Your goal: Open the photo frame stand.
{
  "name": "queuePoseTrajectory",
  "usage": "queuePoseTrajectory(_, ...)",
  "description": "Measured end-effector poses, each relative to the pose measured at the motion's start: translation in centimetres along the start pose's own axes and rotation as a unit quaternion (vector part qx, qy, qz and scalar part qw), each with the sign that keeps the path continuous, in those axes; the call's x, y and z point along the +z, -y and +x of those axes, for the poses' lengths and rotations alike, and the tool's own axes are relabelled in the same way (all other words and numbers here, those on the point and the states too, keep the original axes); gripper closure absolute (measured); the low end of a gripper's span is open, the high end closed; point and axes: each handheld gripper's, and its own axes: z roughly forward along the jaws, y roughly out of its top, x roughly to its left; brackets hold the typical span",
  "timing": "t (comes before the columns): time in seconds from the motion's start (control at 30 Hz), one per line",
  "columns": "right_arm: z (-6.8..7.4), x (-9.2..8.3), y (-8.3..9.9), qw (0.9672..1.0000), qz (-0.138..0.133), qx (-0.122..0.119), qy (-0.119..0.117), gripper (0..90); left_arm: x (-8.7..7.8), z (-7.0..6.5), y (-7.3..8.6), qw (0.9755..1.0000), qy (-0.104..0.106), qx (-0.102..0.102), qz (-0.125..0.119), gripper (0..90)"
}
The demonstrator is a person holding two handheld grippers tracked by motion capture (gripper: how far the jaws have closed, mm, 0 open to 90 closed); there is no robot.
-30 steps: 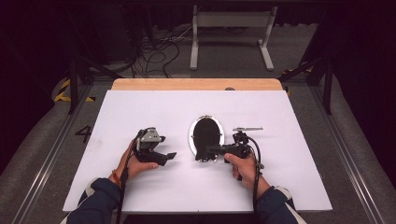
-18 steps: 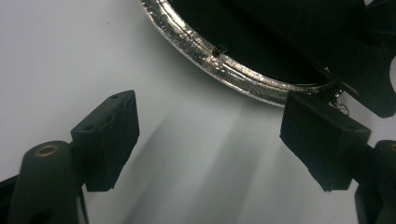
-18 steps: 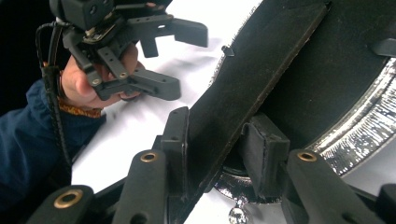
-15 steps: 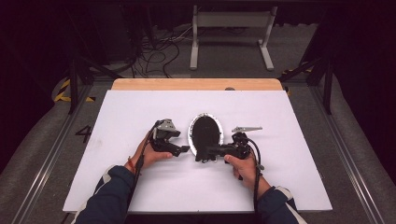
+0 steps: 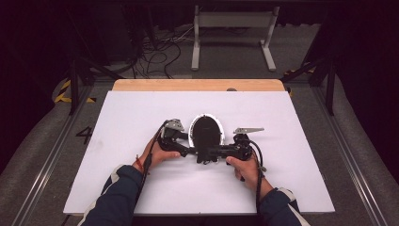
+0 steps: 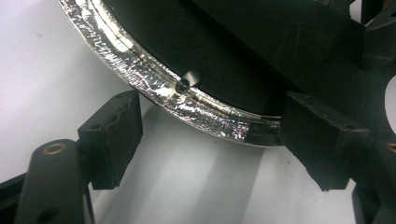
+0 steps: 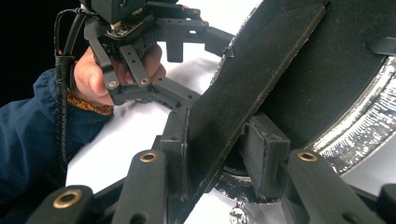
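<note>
An oval frame (image 5: 205,131) with a silver rim (image 6: 154,79) and a black back lies in the middle of the white table (image 5: 291,155). A black stand flap (image 7: 261,70) rises off its back. My right gripper (image 7: 217,144) is shut on this flap, pads pressing both faces; in the high view it (image 5: 211,153) reaches in from the right. My left gripper (image 6: 210,140) is open at the frame's near-left edge, a stretch of rim lying between its pads without being pressed. It (image 5: 188,149) meets the frame from the left, and it (image 7: 201,70) appears beyond the flap.
A wooden strip (image 5: 197,84) runs along the table's far edge. Beyond it stand a white metal stand (image 5: 233,28) and loose cables (image 5: 160,47) on the floor. Bare white table lies left, right and in front of the frame.
My left hand has travelled right across the table, bringing its gripper up to the frame's left edge. The right hand and the frame have stayed put.
</note>
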Motion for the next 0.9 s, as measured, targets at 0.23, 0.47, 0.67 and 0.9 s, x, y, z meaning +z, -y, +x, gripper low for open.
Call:
queuePoseTrajectory(0.23,-0.1,0.0,-0.1,0.9999,0.001,-0.009,-0.006,63.0,-0.2,0.2,0.1,0.9998,0.019,0.003,-0.009,30.2)
queuePoseTrajectory(0.47,0.0,-0.3,-0.1,0.9999,0.007,-0.012,-0.004,62.6,-1.2,0.4,0.2,0.9988,0.028,-0.008,-0.039,44.1)
queuePoseTrajectory(0.67,0.3,-0.5,-0.1,0.9997,0.010,-0.021,0.005,62.7,-1.7,0.0,0.2,0.9983,0.022,-0.006,-0.053,51.6)
queuePoseTrajectory(0.9,0.5,-0.7,-0.2,0.9993,0.007,-0.031,0.017,63.0,-1.0,-1.5,0.1,0.9979,0.032,0.029,-0.047,50.9)
